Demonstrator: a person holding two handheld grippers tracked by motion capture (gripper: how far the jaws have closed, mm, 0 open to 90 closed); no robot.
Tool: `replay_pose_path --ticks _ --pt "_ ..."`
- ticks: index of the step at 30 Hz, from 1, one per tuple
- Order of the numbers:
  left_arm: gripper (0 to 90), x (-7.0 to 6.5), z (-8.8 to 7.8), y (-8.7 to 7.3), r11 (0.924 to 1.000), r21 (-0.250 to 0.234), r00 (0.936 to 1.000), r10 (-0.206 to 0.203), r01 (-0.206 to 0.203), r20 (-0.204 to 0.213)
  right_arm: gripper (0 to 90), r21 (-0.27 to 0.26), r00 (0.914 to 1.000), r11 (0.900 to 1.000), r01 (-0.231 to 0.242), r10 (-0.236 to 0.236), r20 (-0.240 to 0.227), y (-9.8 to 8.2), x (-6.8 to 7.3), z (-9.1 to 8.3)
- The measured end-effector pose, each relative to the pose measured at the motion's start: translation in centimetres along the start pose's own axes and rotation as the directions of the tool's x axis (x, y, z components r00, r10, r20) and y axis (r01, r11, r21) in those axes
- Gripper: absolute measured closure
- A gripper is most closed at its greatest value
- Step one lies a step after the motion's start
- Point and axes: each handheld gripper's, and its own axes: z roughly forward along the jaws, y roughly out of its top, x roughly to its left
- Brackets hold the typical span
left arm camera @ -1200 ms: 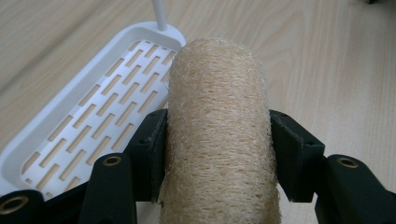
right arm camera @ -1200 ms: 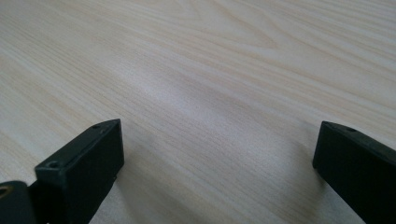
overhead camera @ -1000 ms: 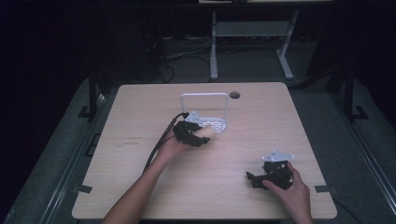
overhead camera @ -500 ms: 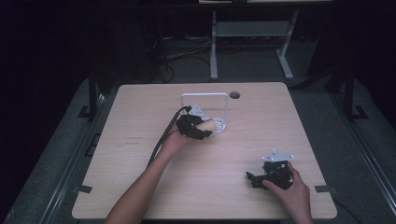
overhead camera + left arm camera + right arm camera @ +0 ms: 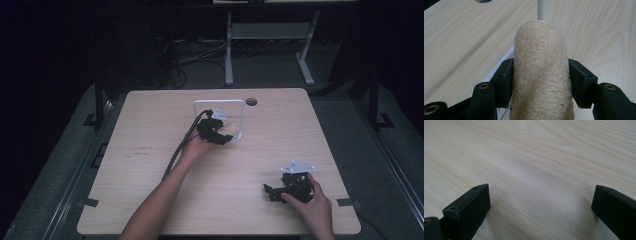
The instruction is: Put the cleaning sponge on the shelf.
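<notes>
A beige, fibrous loofah roll [image 5: 540, 70] stands between the black jaws of my left gripper [image 5: 540, 82], and both pads press on its sides. In the high view my left gripper [image 5: 221, 135] hovers at the white wire rack [image 5: 220, 102] near the table's middle back. Just beyond the roll rises a white post [image 5: 541, 8] of that rack. My right gripper [image 5: 271, 190] rests low on the table at the front right, held by a hand. Its jaws stand wide apart over bare wood [image 5: 539, 202] with nothing between them.
The light wooden table [image 5: 150, 165] has a round cable hole [image 5: 251, 102] at the back. A black cable [image 5: 177, 150] trails from the left gripper along the forearm. A dark floor and a desk frame [image 5: 270, 35] lie beyond the table.
My left hand has carried the roll to the right and a little back, up to the white rack. The right hand and its gripper have stayed where they were.
</notes>
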Motion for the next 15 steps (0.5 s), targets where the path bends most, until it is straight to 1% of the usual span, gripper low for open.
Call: replay_pose_path --ticks 4,5,6,7,10,12,15 --pt "42.4 0.0 0.8 0.1 0.9999 0.016 0.9999 -0.005 0.005 -0.012 1.6 0.000 1.0000 1.000 0.000 0.000 -0.001 0.0 0.0 0.0" --pt "42.4 0.0 1.0 0.0 0.9998 0.017 0.9997 -0.012 0.013 -0.019 1.6 0.000 1.0000 1.000 0.000 0.000 -0.001 0.0 0.0 0.0" --pt "42.4 0.1 1.1 0.0 0.9992 0.041 0.9997 -0.001 0.002 -0.024 1.6 0.000 1.0000 1.000 0.001 -0.001 -0.001 0.0 0.0 0.0" --pt "42.4 0.2 1.4 -0.2 0.9989 0.047 0.9996 -0.007 0.008 -0.027 1.6 0.000 1.0000 1.000 0.000 0.000 -0.001 0.0 0.0 0.0" --pt "42.4 0.3 1.7 -0.4 0.9982 0.060 0.9993 -0.006 0.008 -0.037 1.6 0.000 1.0000 1.000 0.001 -0.001 0.000 0.0 0.0 0.0" --pt "42.4 0.3 1.9 -0.5 0.9981 0.059 0.9990 -0.016 0.018 -0.041 1.6 0.001 1.0000 1.000 0.002 -0.002 0.000 0.0 0.0 0.0" --pt "42.3 0.4 2.0 -0.5 0.9977 0.066 0.9990 -0.014 0.017 -0.043 1.6 0.000 1.0000 1.000 0.002 -0.002 0.000 0.0 0.0 0.0"
